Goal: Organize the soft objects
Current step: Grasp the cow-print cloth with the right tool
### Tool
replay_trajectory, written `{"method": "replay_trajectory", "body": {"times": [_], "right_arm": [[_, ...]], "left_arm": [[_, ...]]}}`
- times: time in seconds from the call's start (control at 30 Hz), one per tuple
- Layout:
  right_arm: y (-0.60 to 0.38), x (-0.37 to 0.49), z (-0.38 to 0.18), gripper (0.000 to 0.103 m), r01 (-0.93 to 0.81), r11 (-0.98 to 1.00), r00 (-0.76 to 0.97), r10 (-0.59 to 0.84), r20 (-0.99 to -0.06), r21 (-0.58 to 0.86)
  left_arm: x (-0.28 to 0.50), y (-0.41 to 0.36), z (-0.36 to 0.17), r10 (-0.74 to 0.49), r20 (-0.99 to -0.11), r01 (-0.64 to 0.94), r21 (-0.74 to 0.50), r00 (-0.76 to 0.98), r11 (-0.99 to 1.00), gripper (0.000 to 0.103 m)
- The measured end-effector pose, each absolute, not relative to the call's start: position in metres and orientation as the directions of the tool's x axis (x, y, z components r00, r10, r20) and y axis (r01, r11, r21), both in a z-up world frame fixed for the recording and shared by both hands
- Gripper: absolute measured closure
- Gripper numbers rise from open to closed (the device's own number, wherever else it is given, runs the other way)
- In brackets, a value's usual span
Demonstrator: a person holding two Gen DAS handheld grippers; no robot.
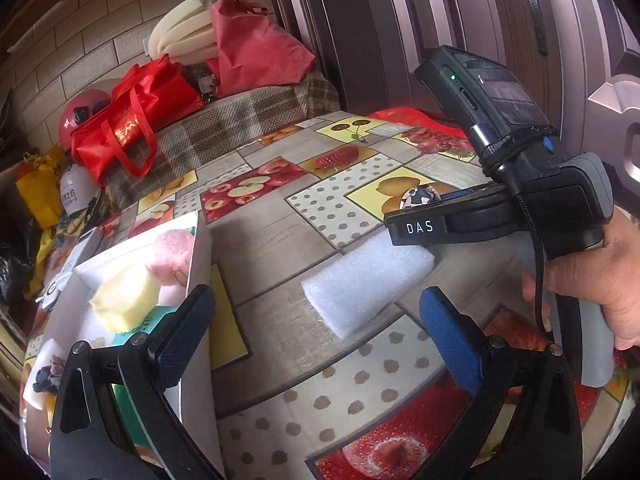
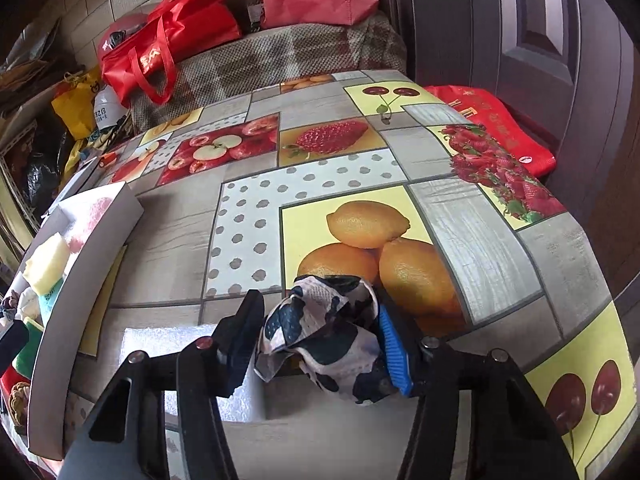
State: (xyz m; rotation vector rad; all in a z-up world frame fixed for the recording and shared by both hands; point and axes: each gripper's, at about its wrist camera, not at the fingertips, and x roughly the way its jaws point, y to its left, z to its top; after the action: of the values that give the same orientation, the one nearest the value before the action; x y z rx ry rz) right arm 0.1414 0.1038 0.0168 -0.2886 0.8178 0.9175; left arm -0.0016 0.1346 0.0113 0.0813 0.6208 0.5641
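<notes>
A crumpled black-and-white cloth (image 2: 320, 340) sits between the fingers of my right gripper (image 2: 316, 340), which is shut on it just above the fruit-print tablecloth (image 2: 360, 160). The left wrist view shows that gripper (image 1: 416, 210) from the side, held by a hand (image 1: 600, 276), with the cloth (image 1: 420, 197) peeking out. A white foam block (image 1: 368, 284) lies on the table under and in front of it. My left gripper (image 1: 316, 334) is open and empty, just short of the foam. An open white box (image 1: 202, 264) at the left holds a yellow sponge (image 1: 124, 300) and a pink one (image 1: 172, 252).
Beyond the table's far edge, a checked bench carries red bags (image 1: 132, 120), a pink bag (image 1: 256, 48) and rolled cream foam (image 1: 180, 36). A brown door (image 1: 440, 20) stands at the right. Another red bag (image 2: 492, 124) lies off the table's right edge. Clutter fills the far left.
</notes>
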Motion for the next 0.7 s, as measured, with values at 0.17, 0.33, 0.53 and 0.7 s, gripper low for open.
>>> {"method": "replay_trajectory", "body": {"times": [0.17, 0.33, 0.53, 0.7], "right_arm": [[0.078, 0.147, 0.02, 0.062, -0.798, 0.597, 0.362, 0.586, -0.725, 0.084], [0.047, 0.177, 0.018, 0.062, -0.733, 0.623, 0.298, 0.655, -0.695, 0.272], [0.053, 0.17, 0.02, 0.062, -0.743, 0.631, 0.322, 0.63, -0.707, 0.224], [0.053, 0.172, 0.019, 0.062, -0.742, 0.628, 0.315, 0.637, -0.704, 0.236]], "left_arm": [[0.031, 0.132, 0.006, 0.485, -0.57, -0.39, 0.289, 0.663, 0.874, 0.0], [0.063, 0.131, -0.006, 0.512, -0.598, -0.331, 0.392, 0.617, 0.858, 0.0], [0.073, 0.141, -0.011, 0.463, -0.65, -0.288, 0.364, 0.602, 0.886, 0.0], [0.07, 0.139, -0.013, 0.482, -0.652, -0.307, 0.372, 0.586, 0.876, 0.053]]}}
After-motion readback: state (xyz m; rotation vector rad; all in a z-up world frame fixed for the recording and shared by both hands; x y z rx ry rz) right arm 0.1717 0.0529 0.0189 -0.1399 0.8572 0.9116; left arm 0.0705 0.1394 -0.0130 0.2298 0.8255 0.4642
